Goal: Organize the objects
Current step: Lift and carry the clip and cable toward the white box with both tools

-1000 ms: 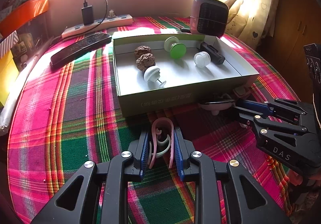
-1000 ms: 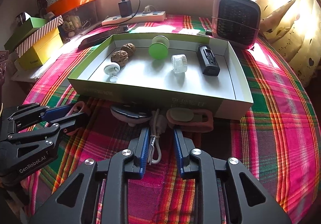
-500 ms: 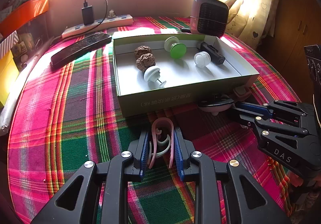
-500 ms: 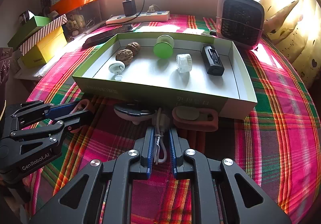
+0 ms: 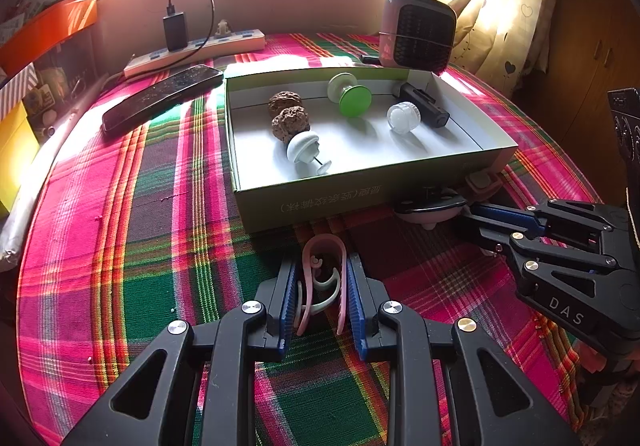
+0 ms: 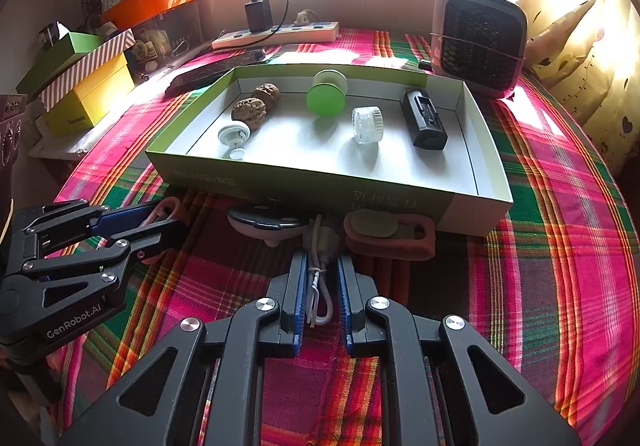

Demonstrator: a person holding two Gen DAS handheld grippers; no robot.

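Note:
My left gripper (image 5: 322, 264) is shut on a pink clip (image 5: 325, 246) that lies on the plaid cloth just in front of the green box (image 5: 360, 202). In the right wrist view, my right gripper (image 6: 321, 260) is shut on a bundled white cable (image 6: 318, 282) close to the box's front wall (image 6: 320, 186). Inside the box are two walnuts (image 6: 250, 112), a green suction cup (image 6: 326, 96), a clear lid (image 6: 367, 125), a black device (image 6: 424, 124) and a white suction hook (image 6: 233, 136). Each gripper appears in the other's view, the left one (image 6: 172, 214) and the right one (image 5: 468, 214).
A dark oval gadget (image 6: 264, 224) and a brown strap with a white pad (image 6: 390, 238) lie against the box's front. Behind it are a pink heater (image 6: 480, 38), a power strip with a charger (image 6: 276, 34) and a black remote (image 5: 160, 98). Stacked boxes (image 6: 88, 86) stand at the left.
The right gripper's jaws have closed in on the white cable. The left gripper has kept its hold on the pink clip without moving.

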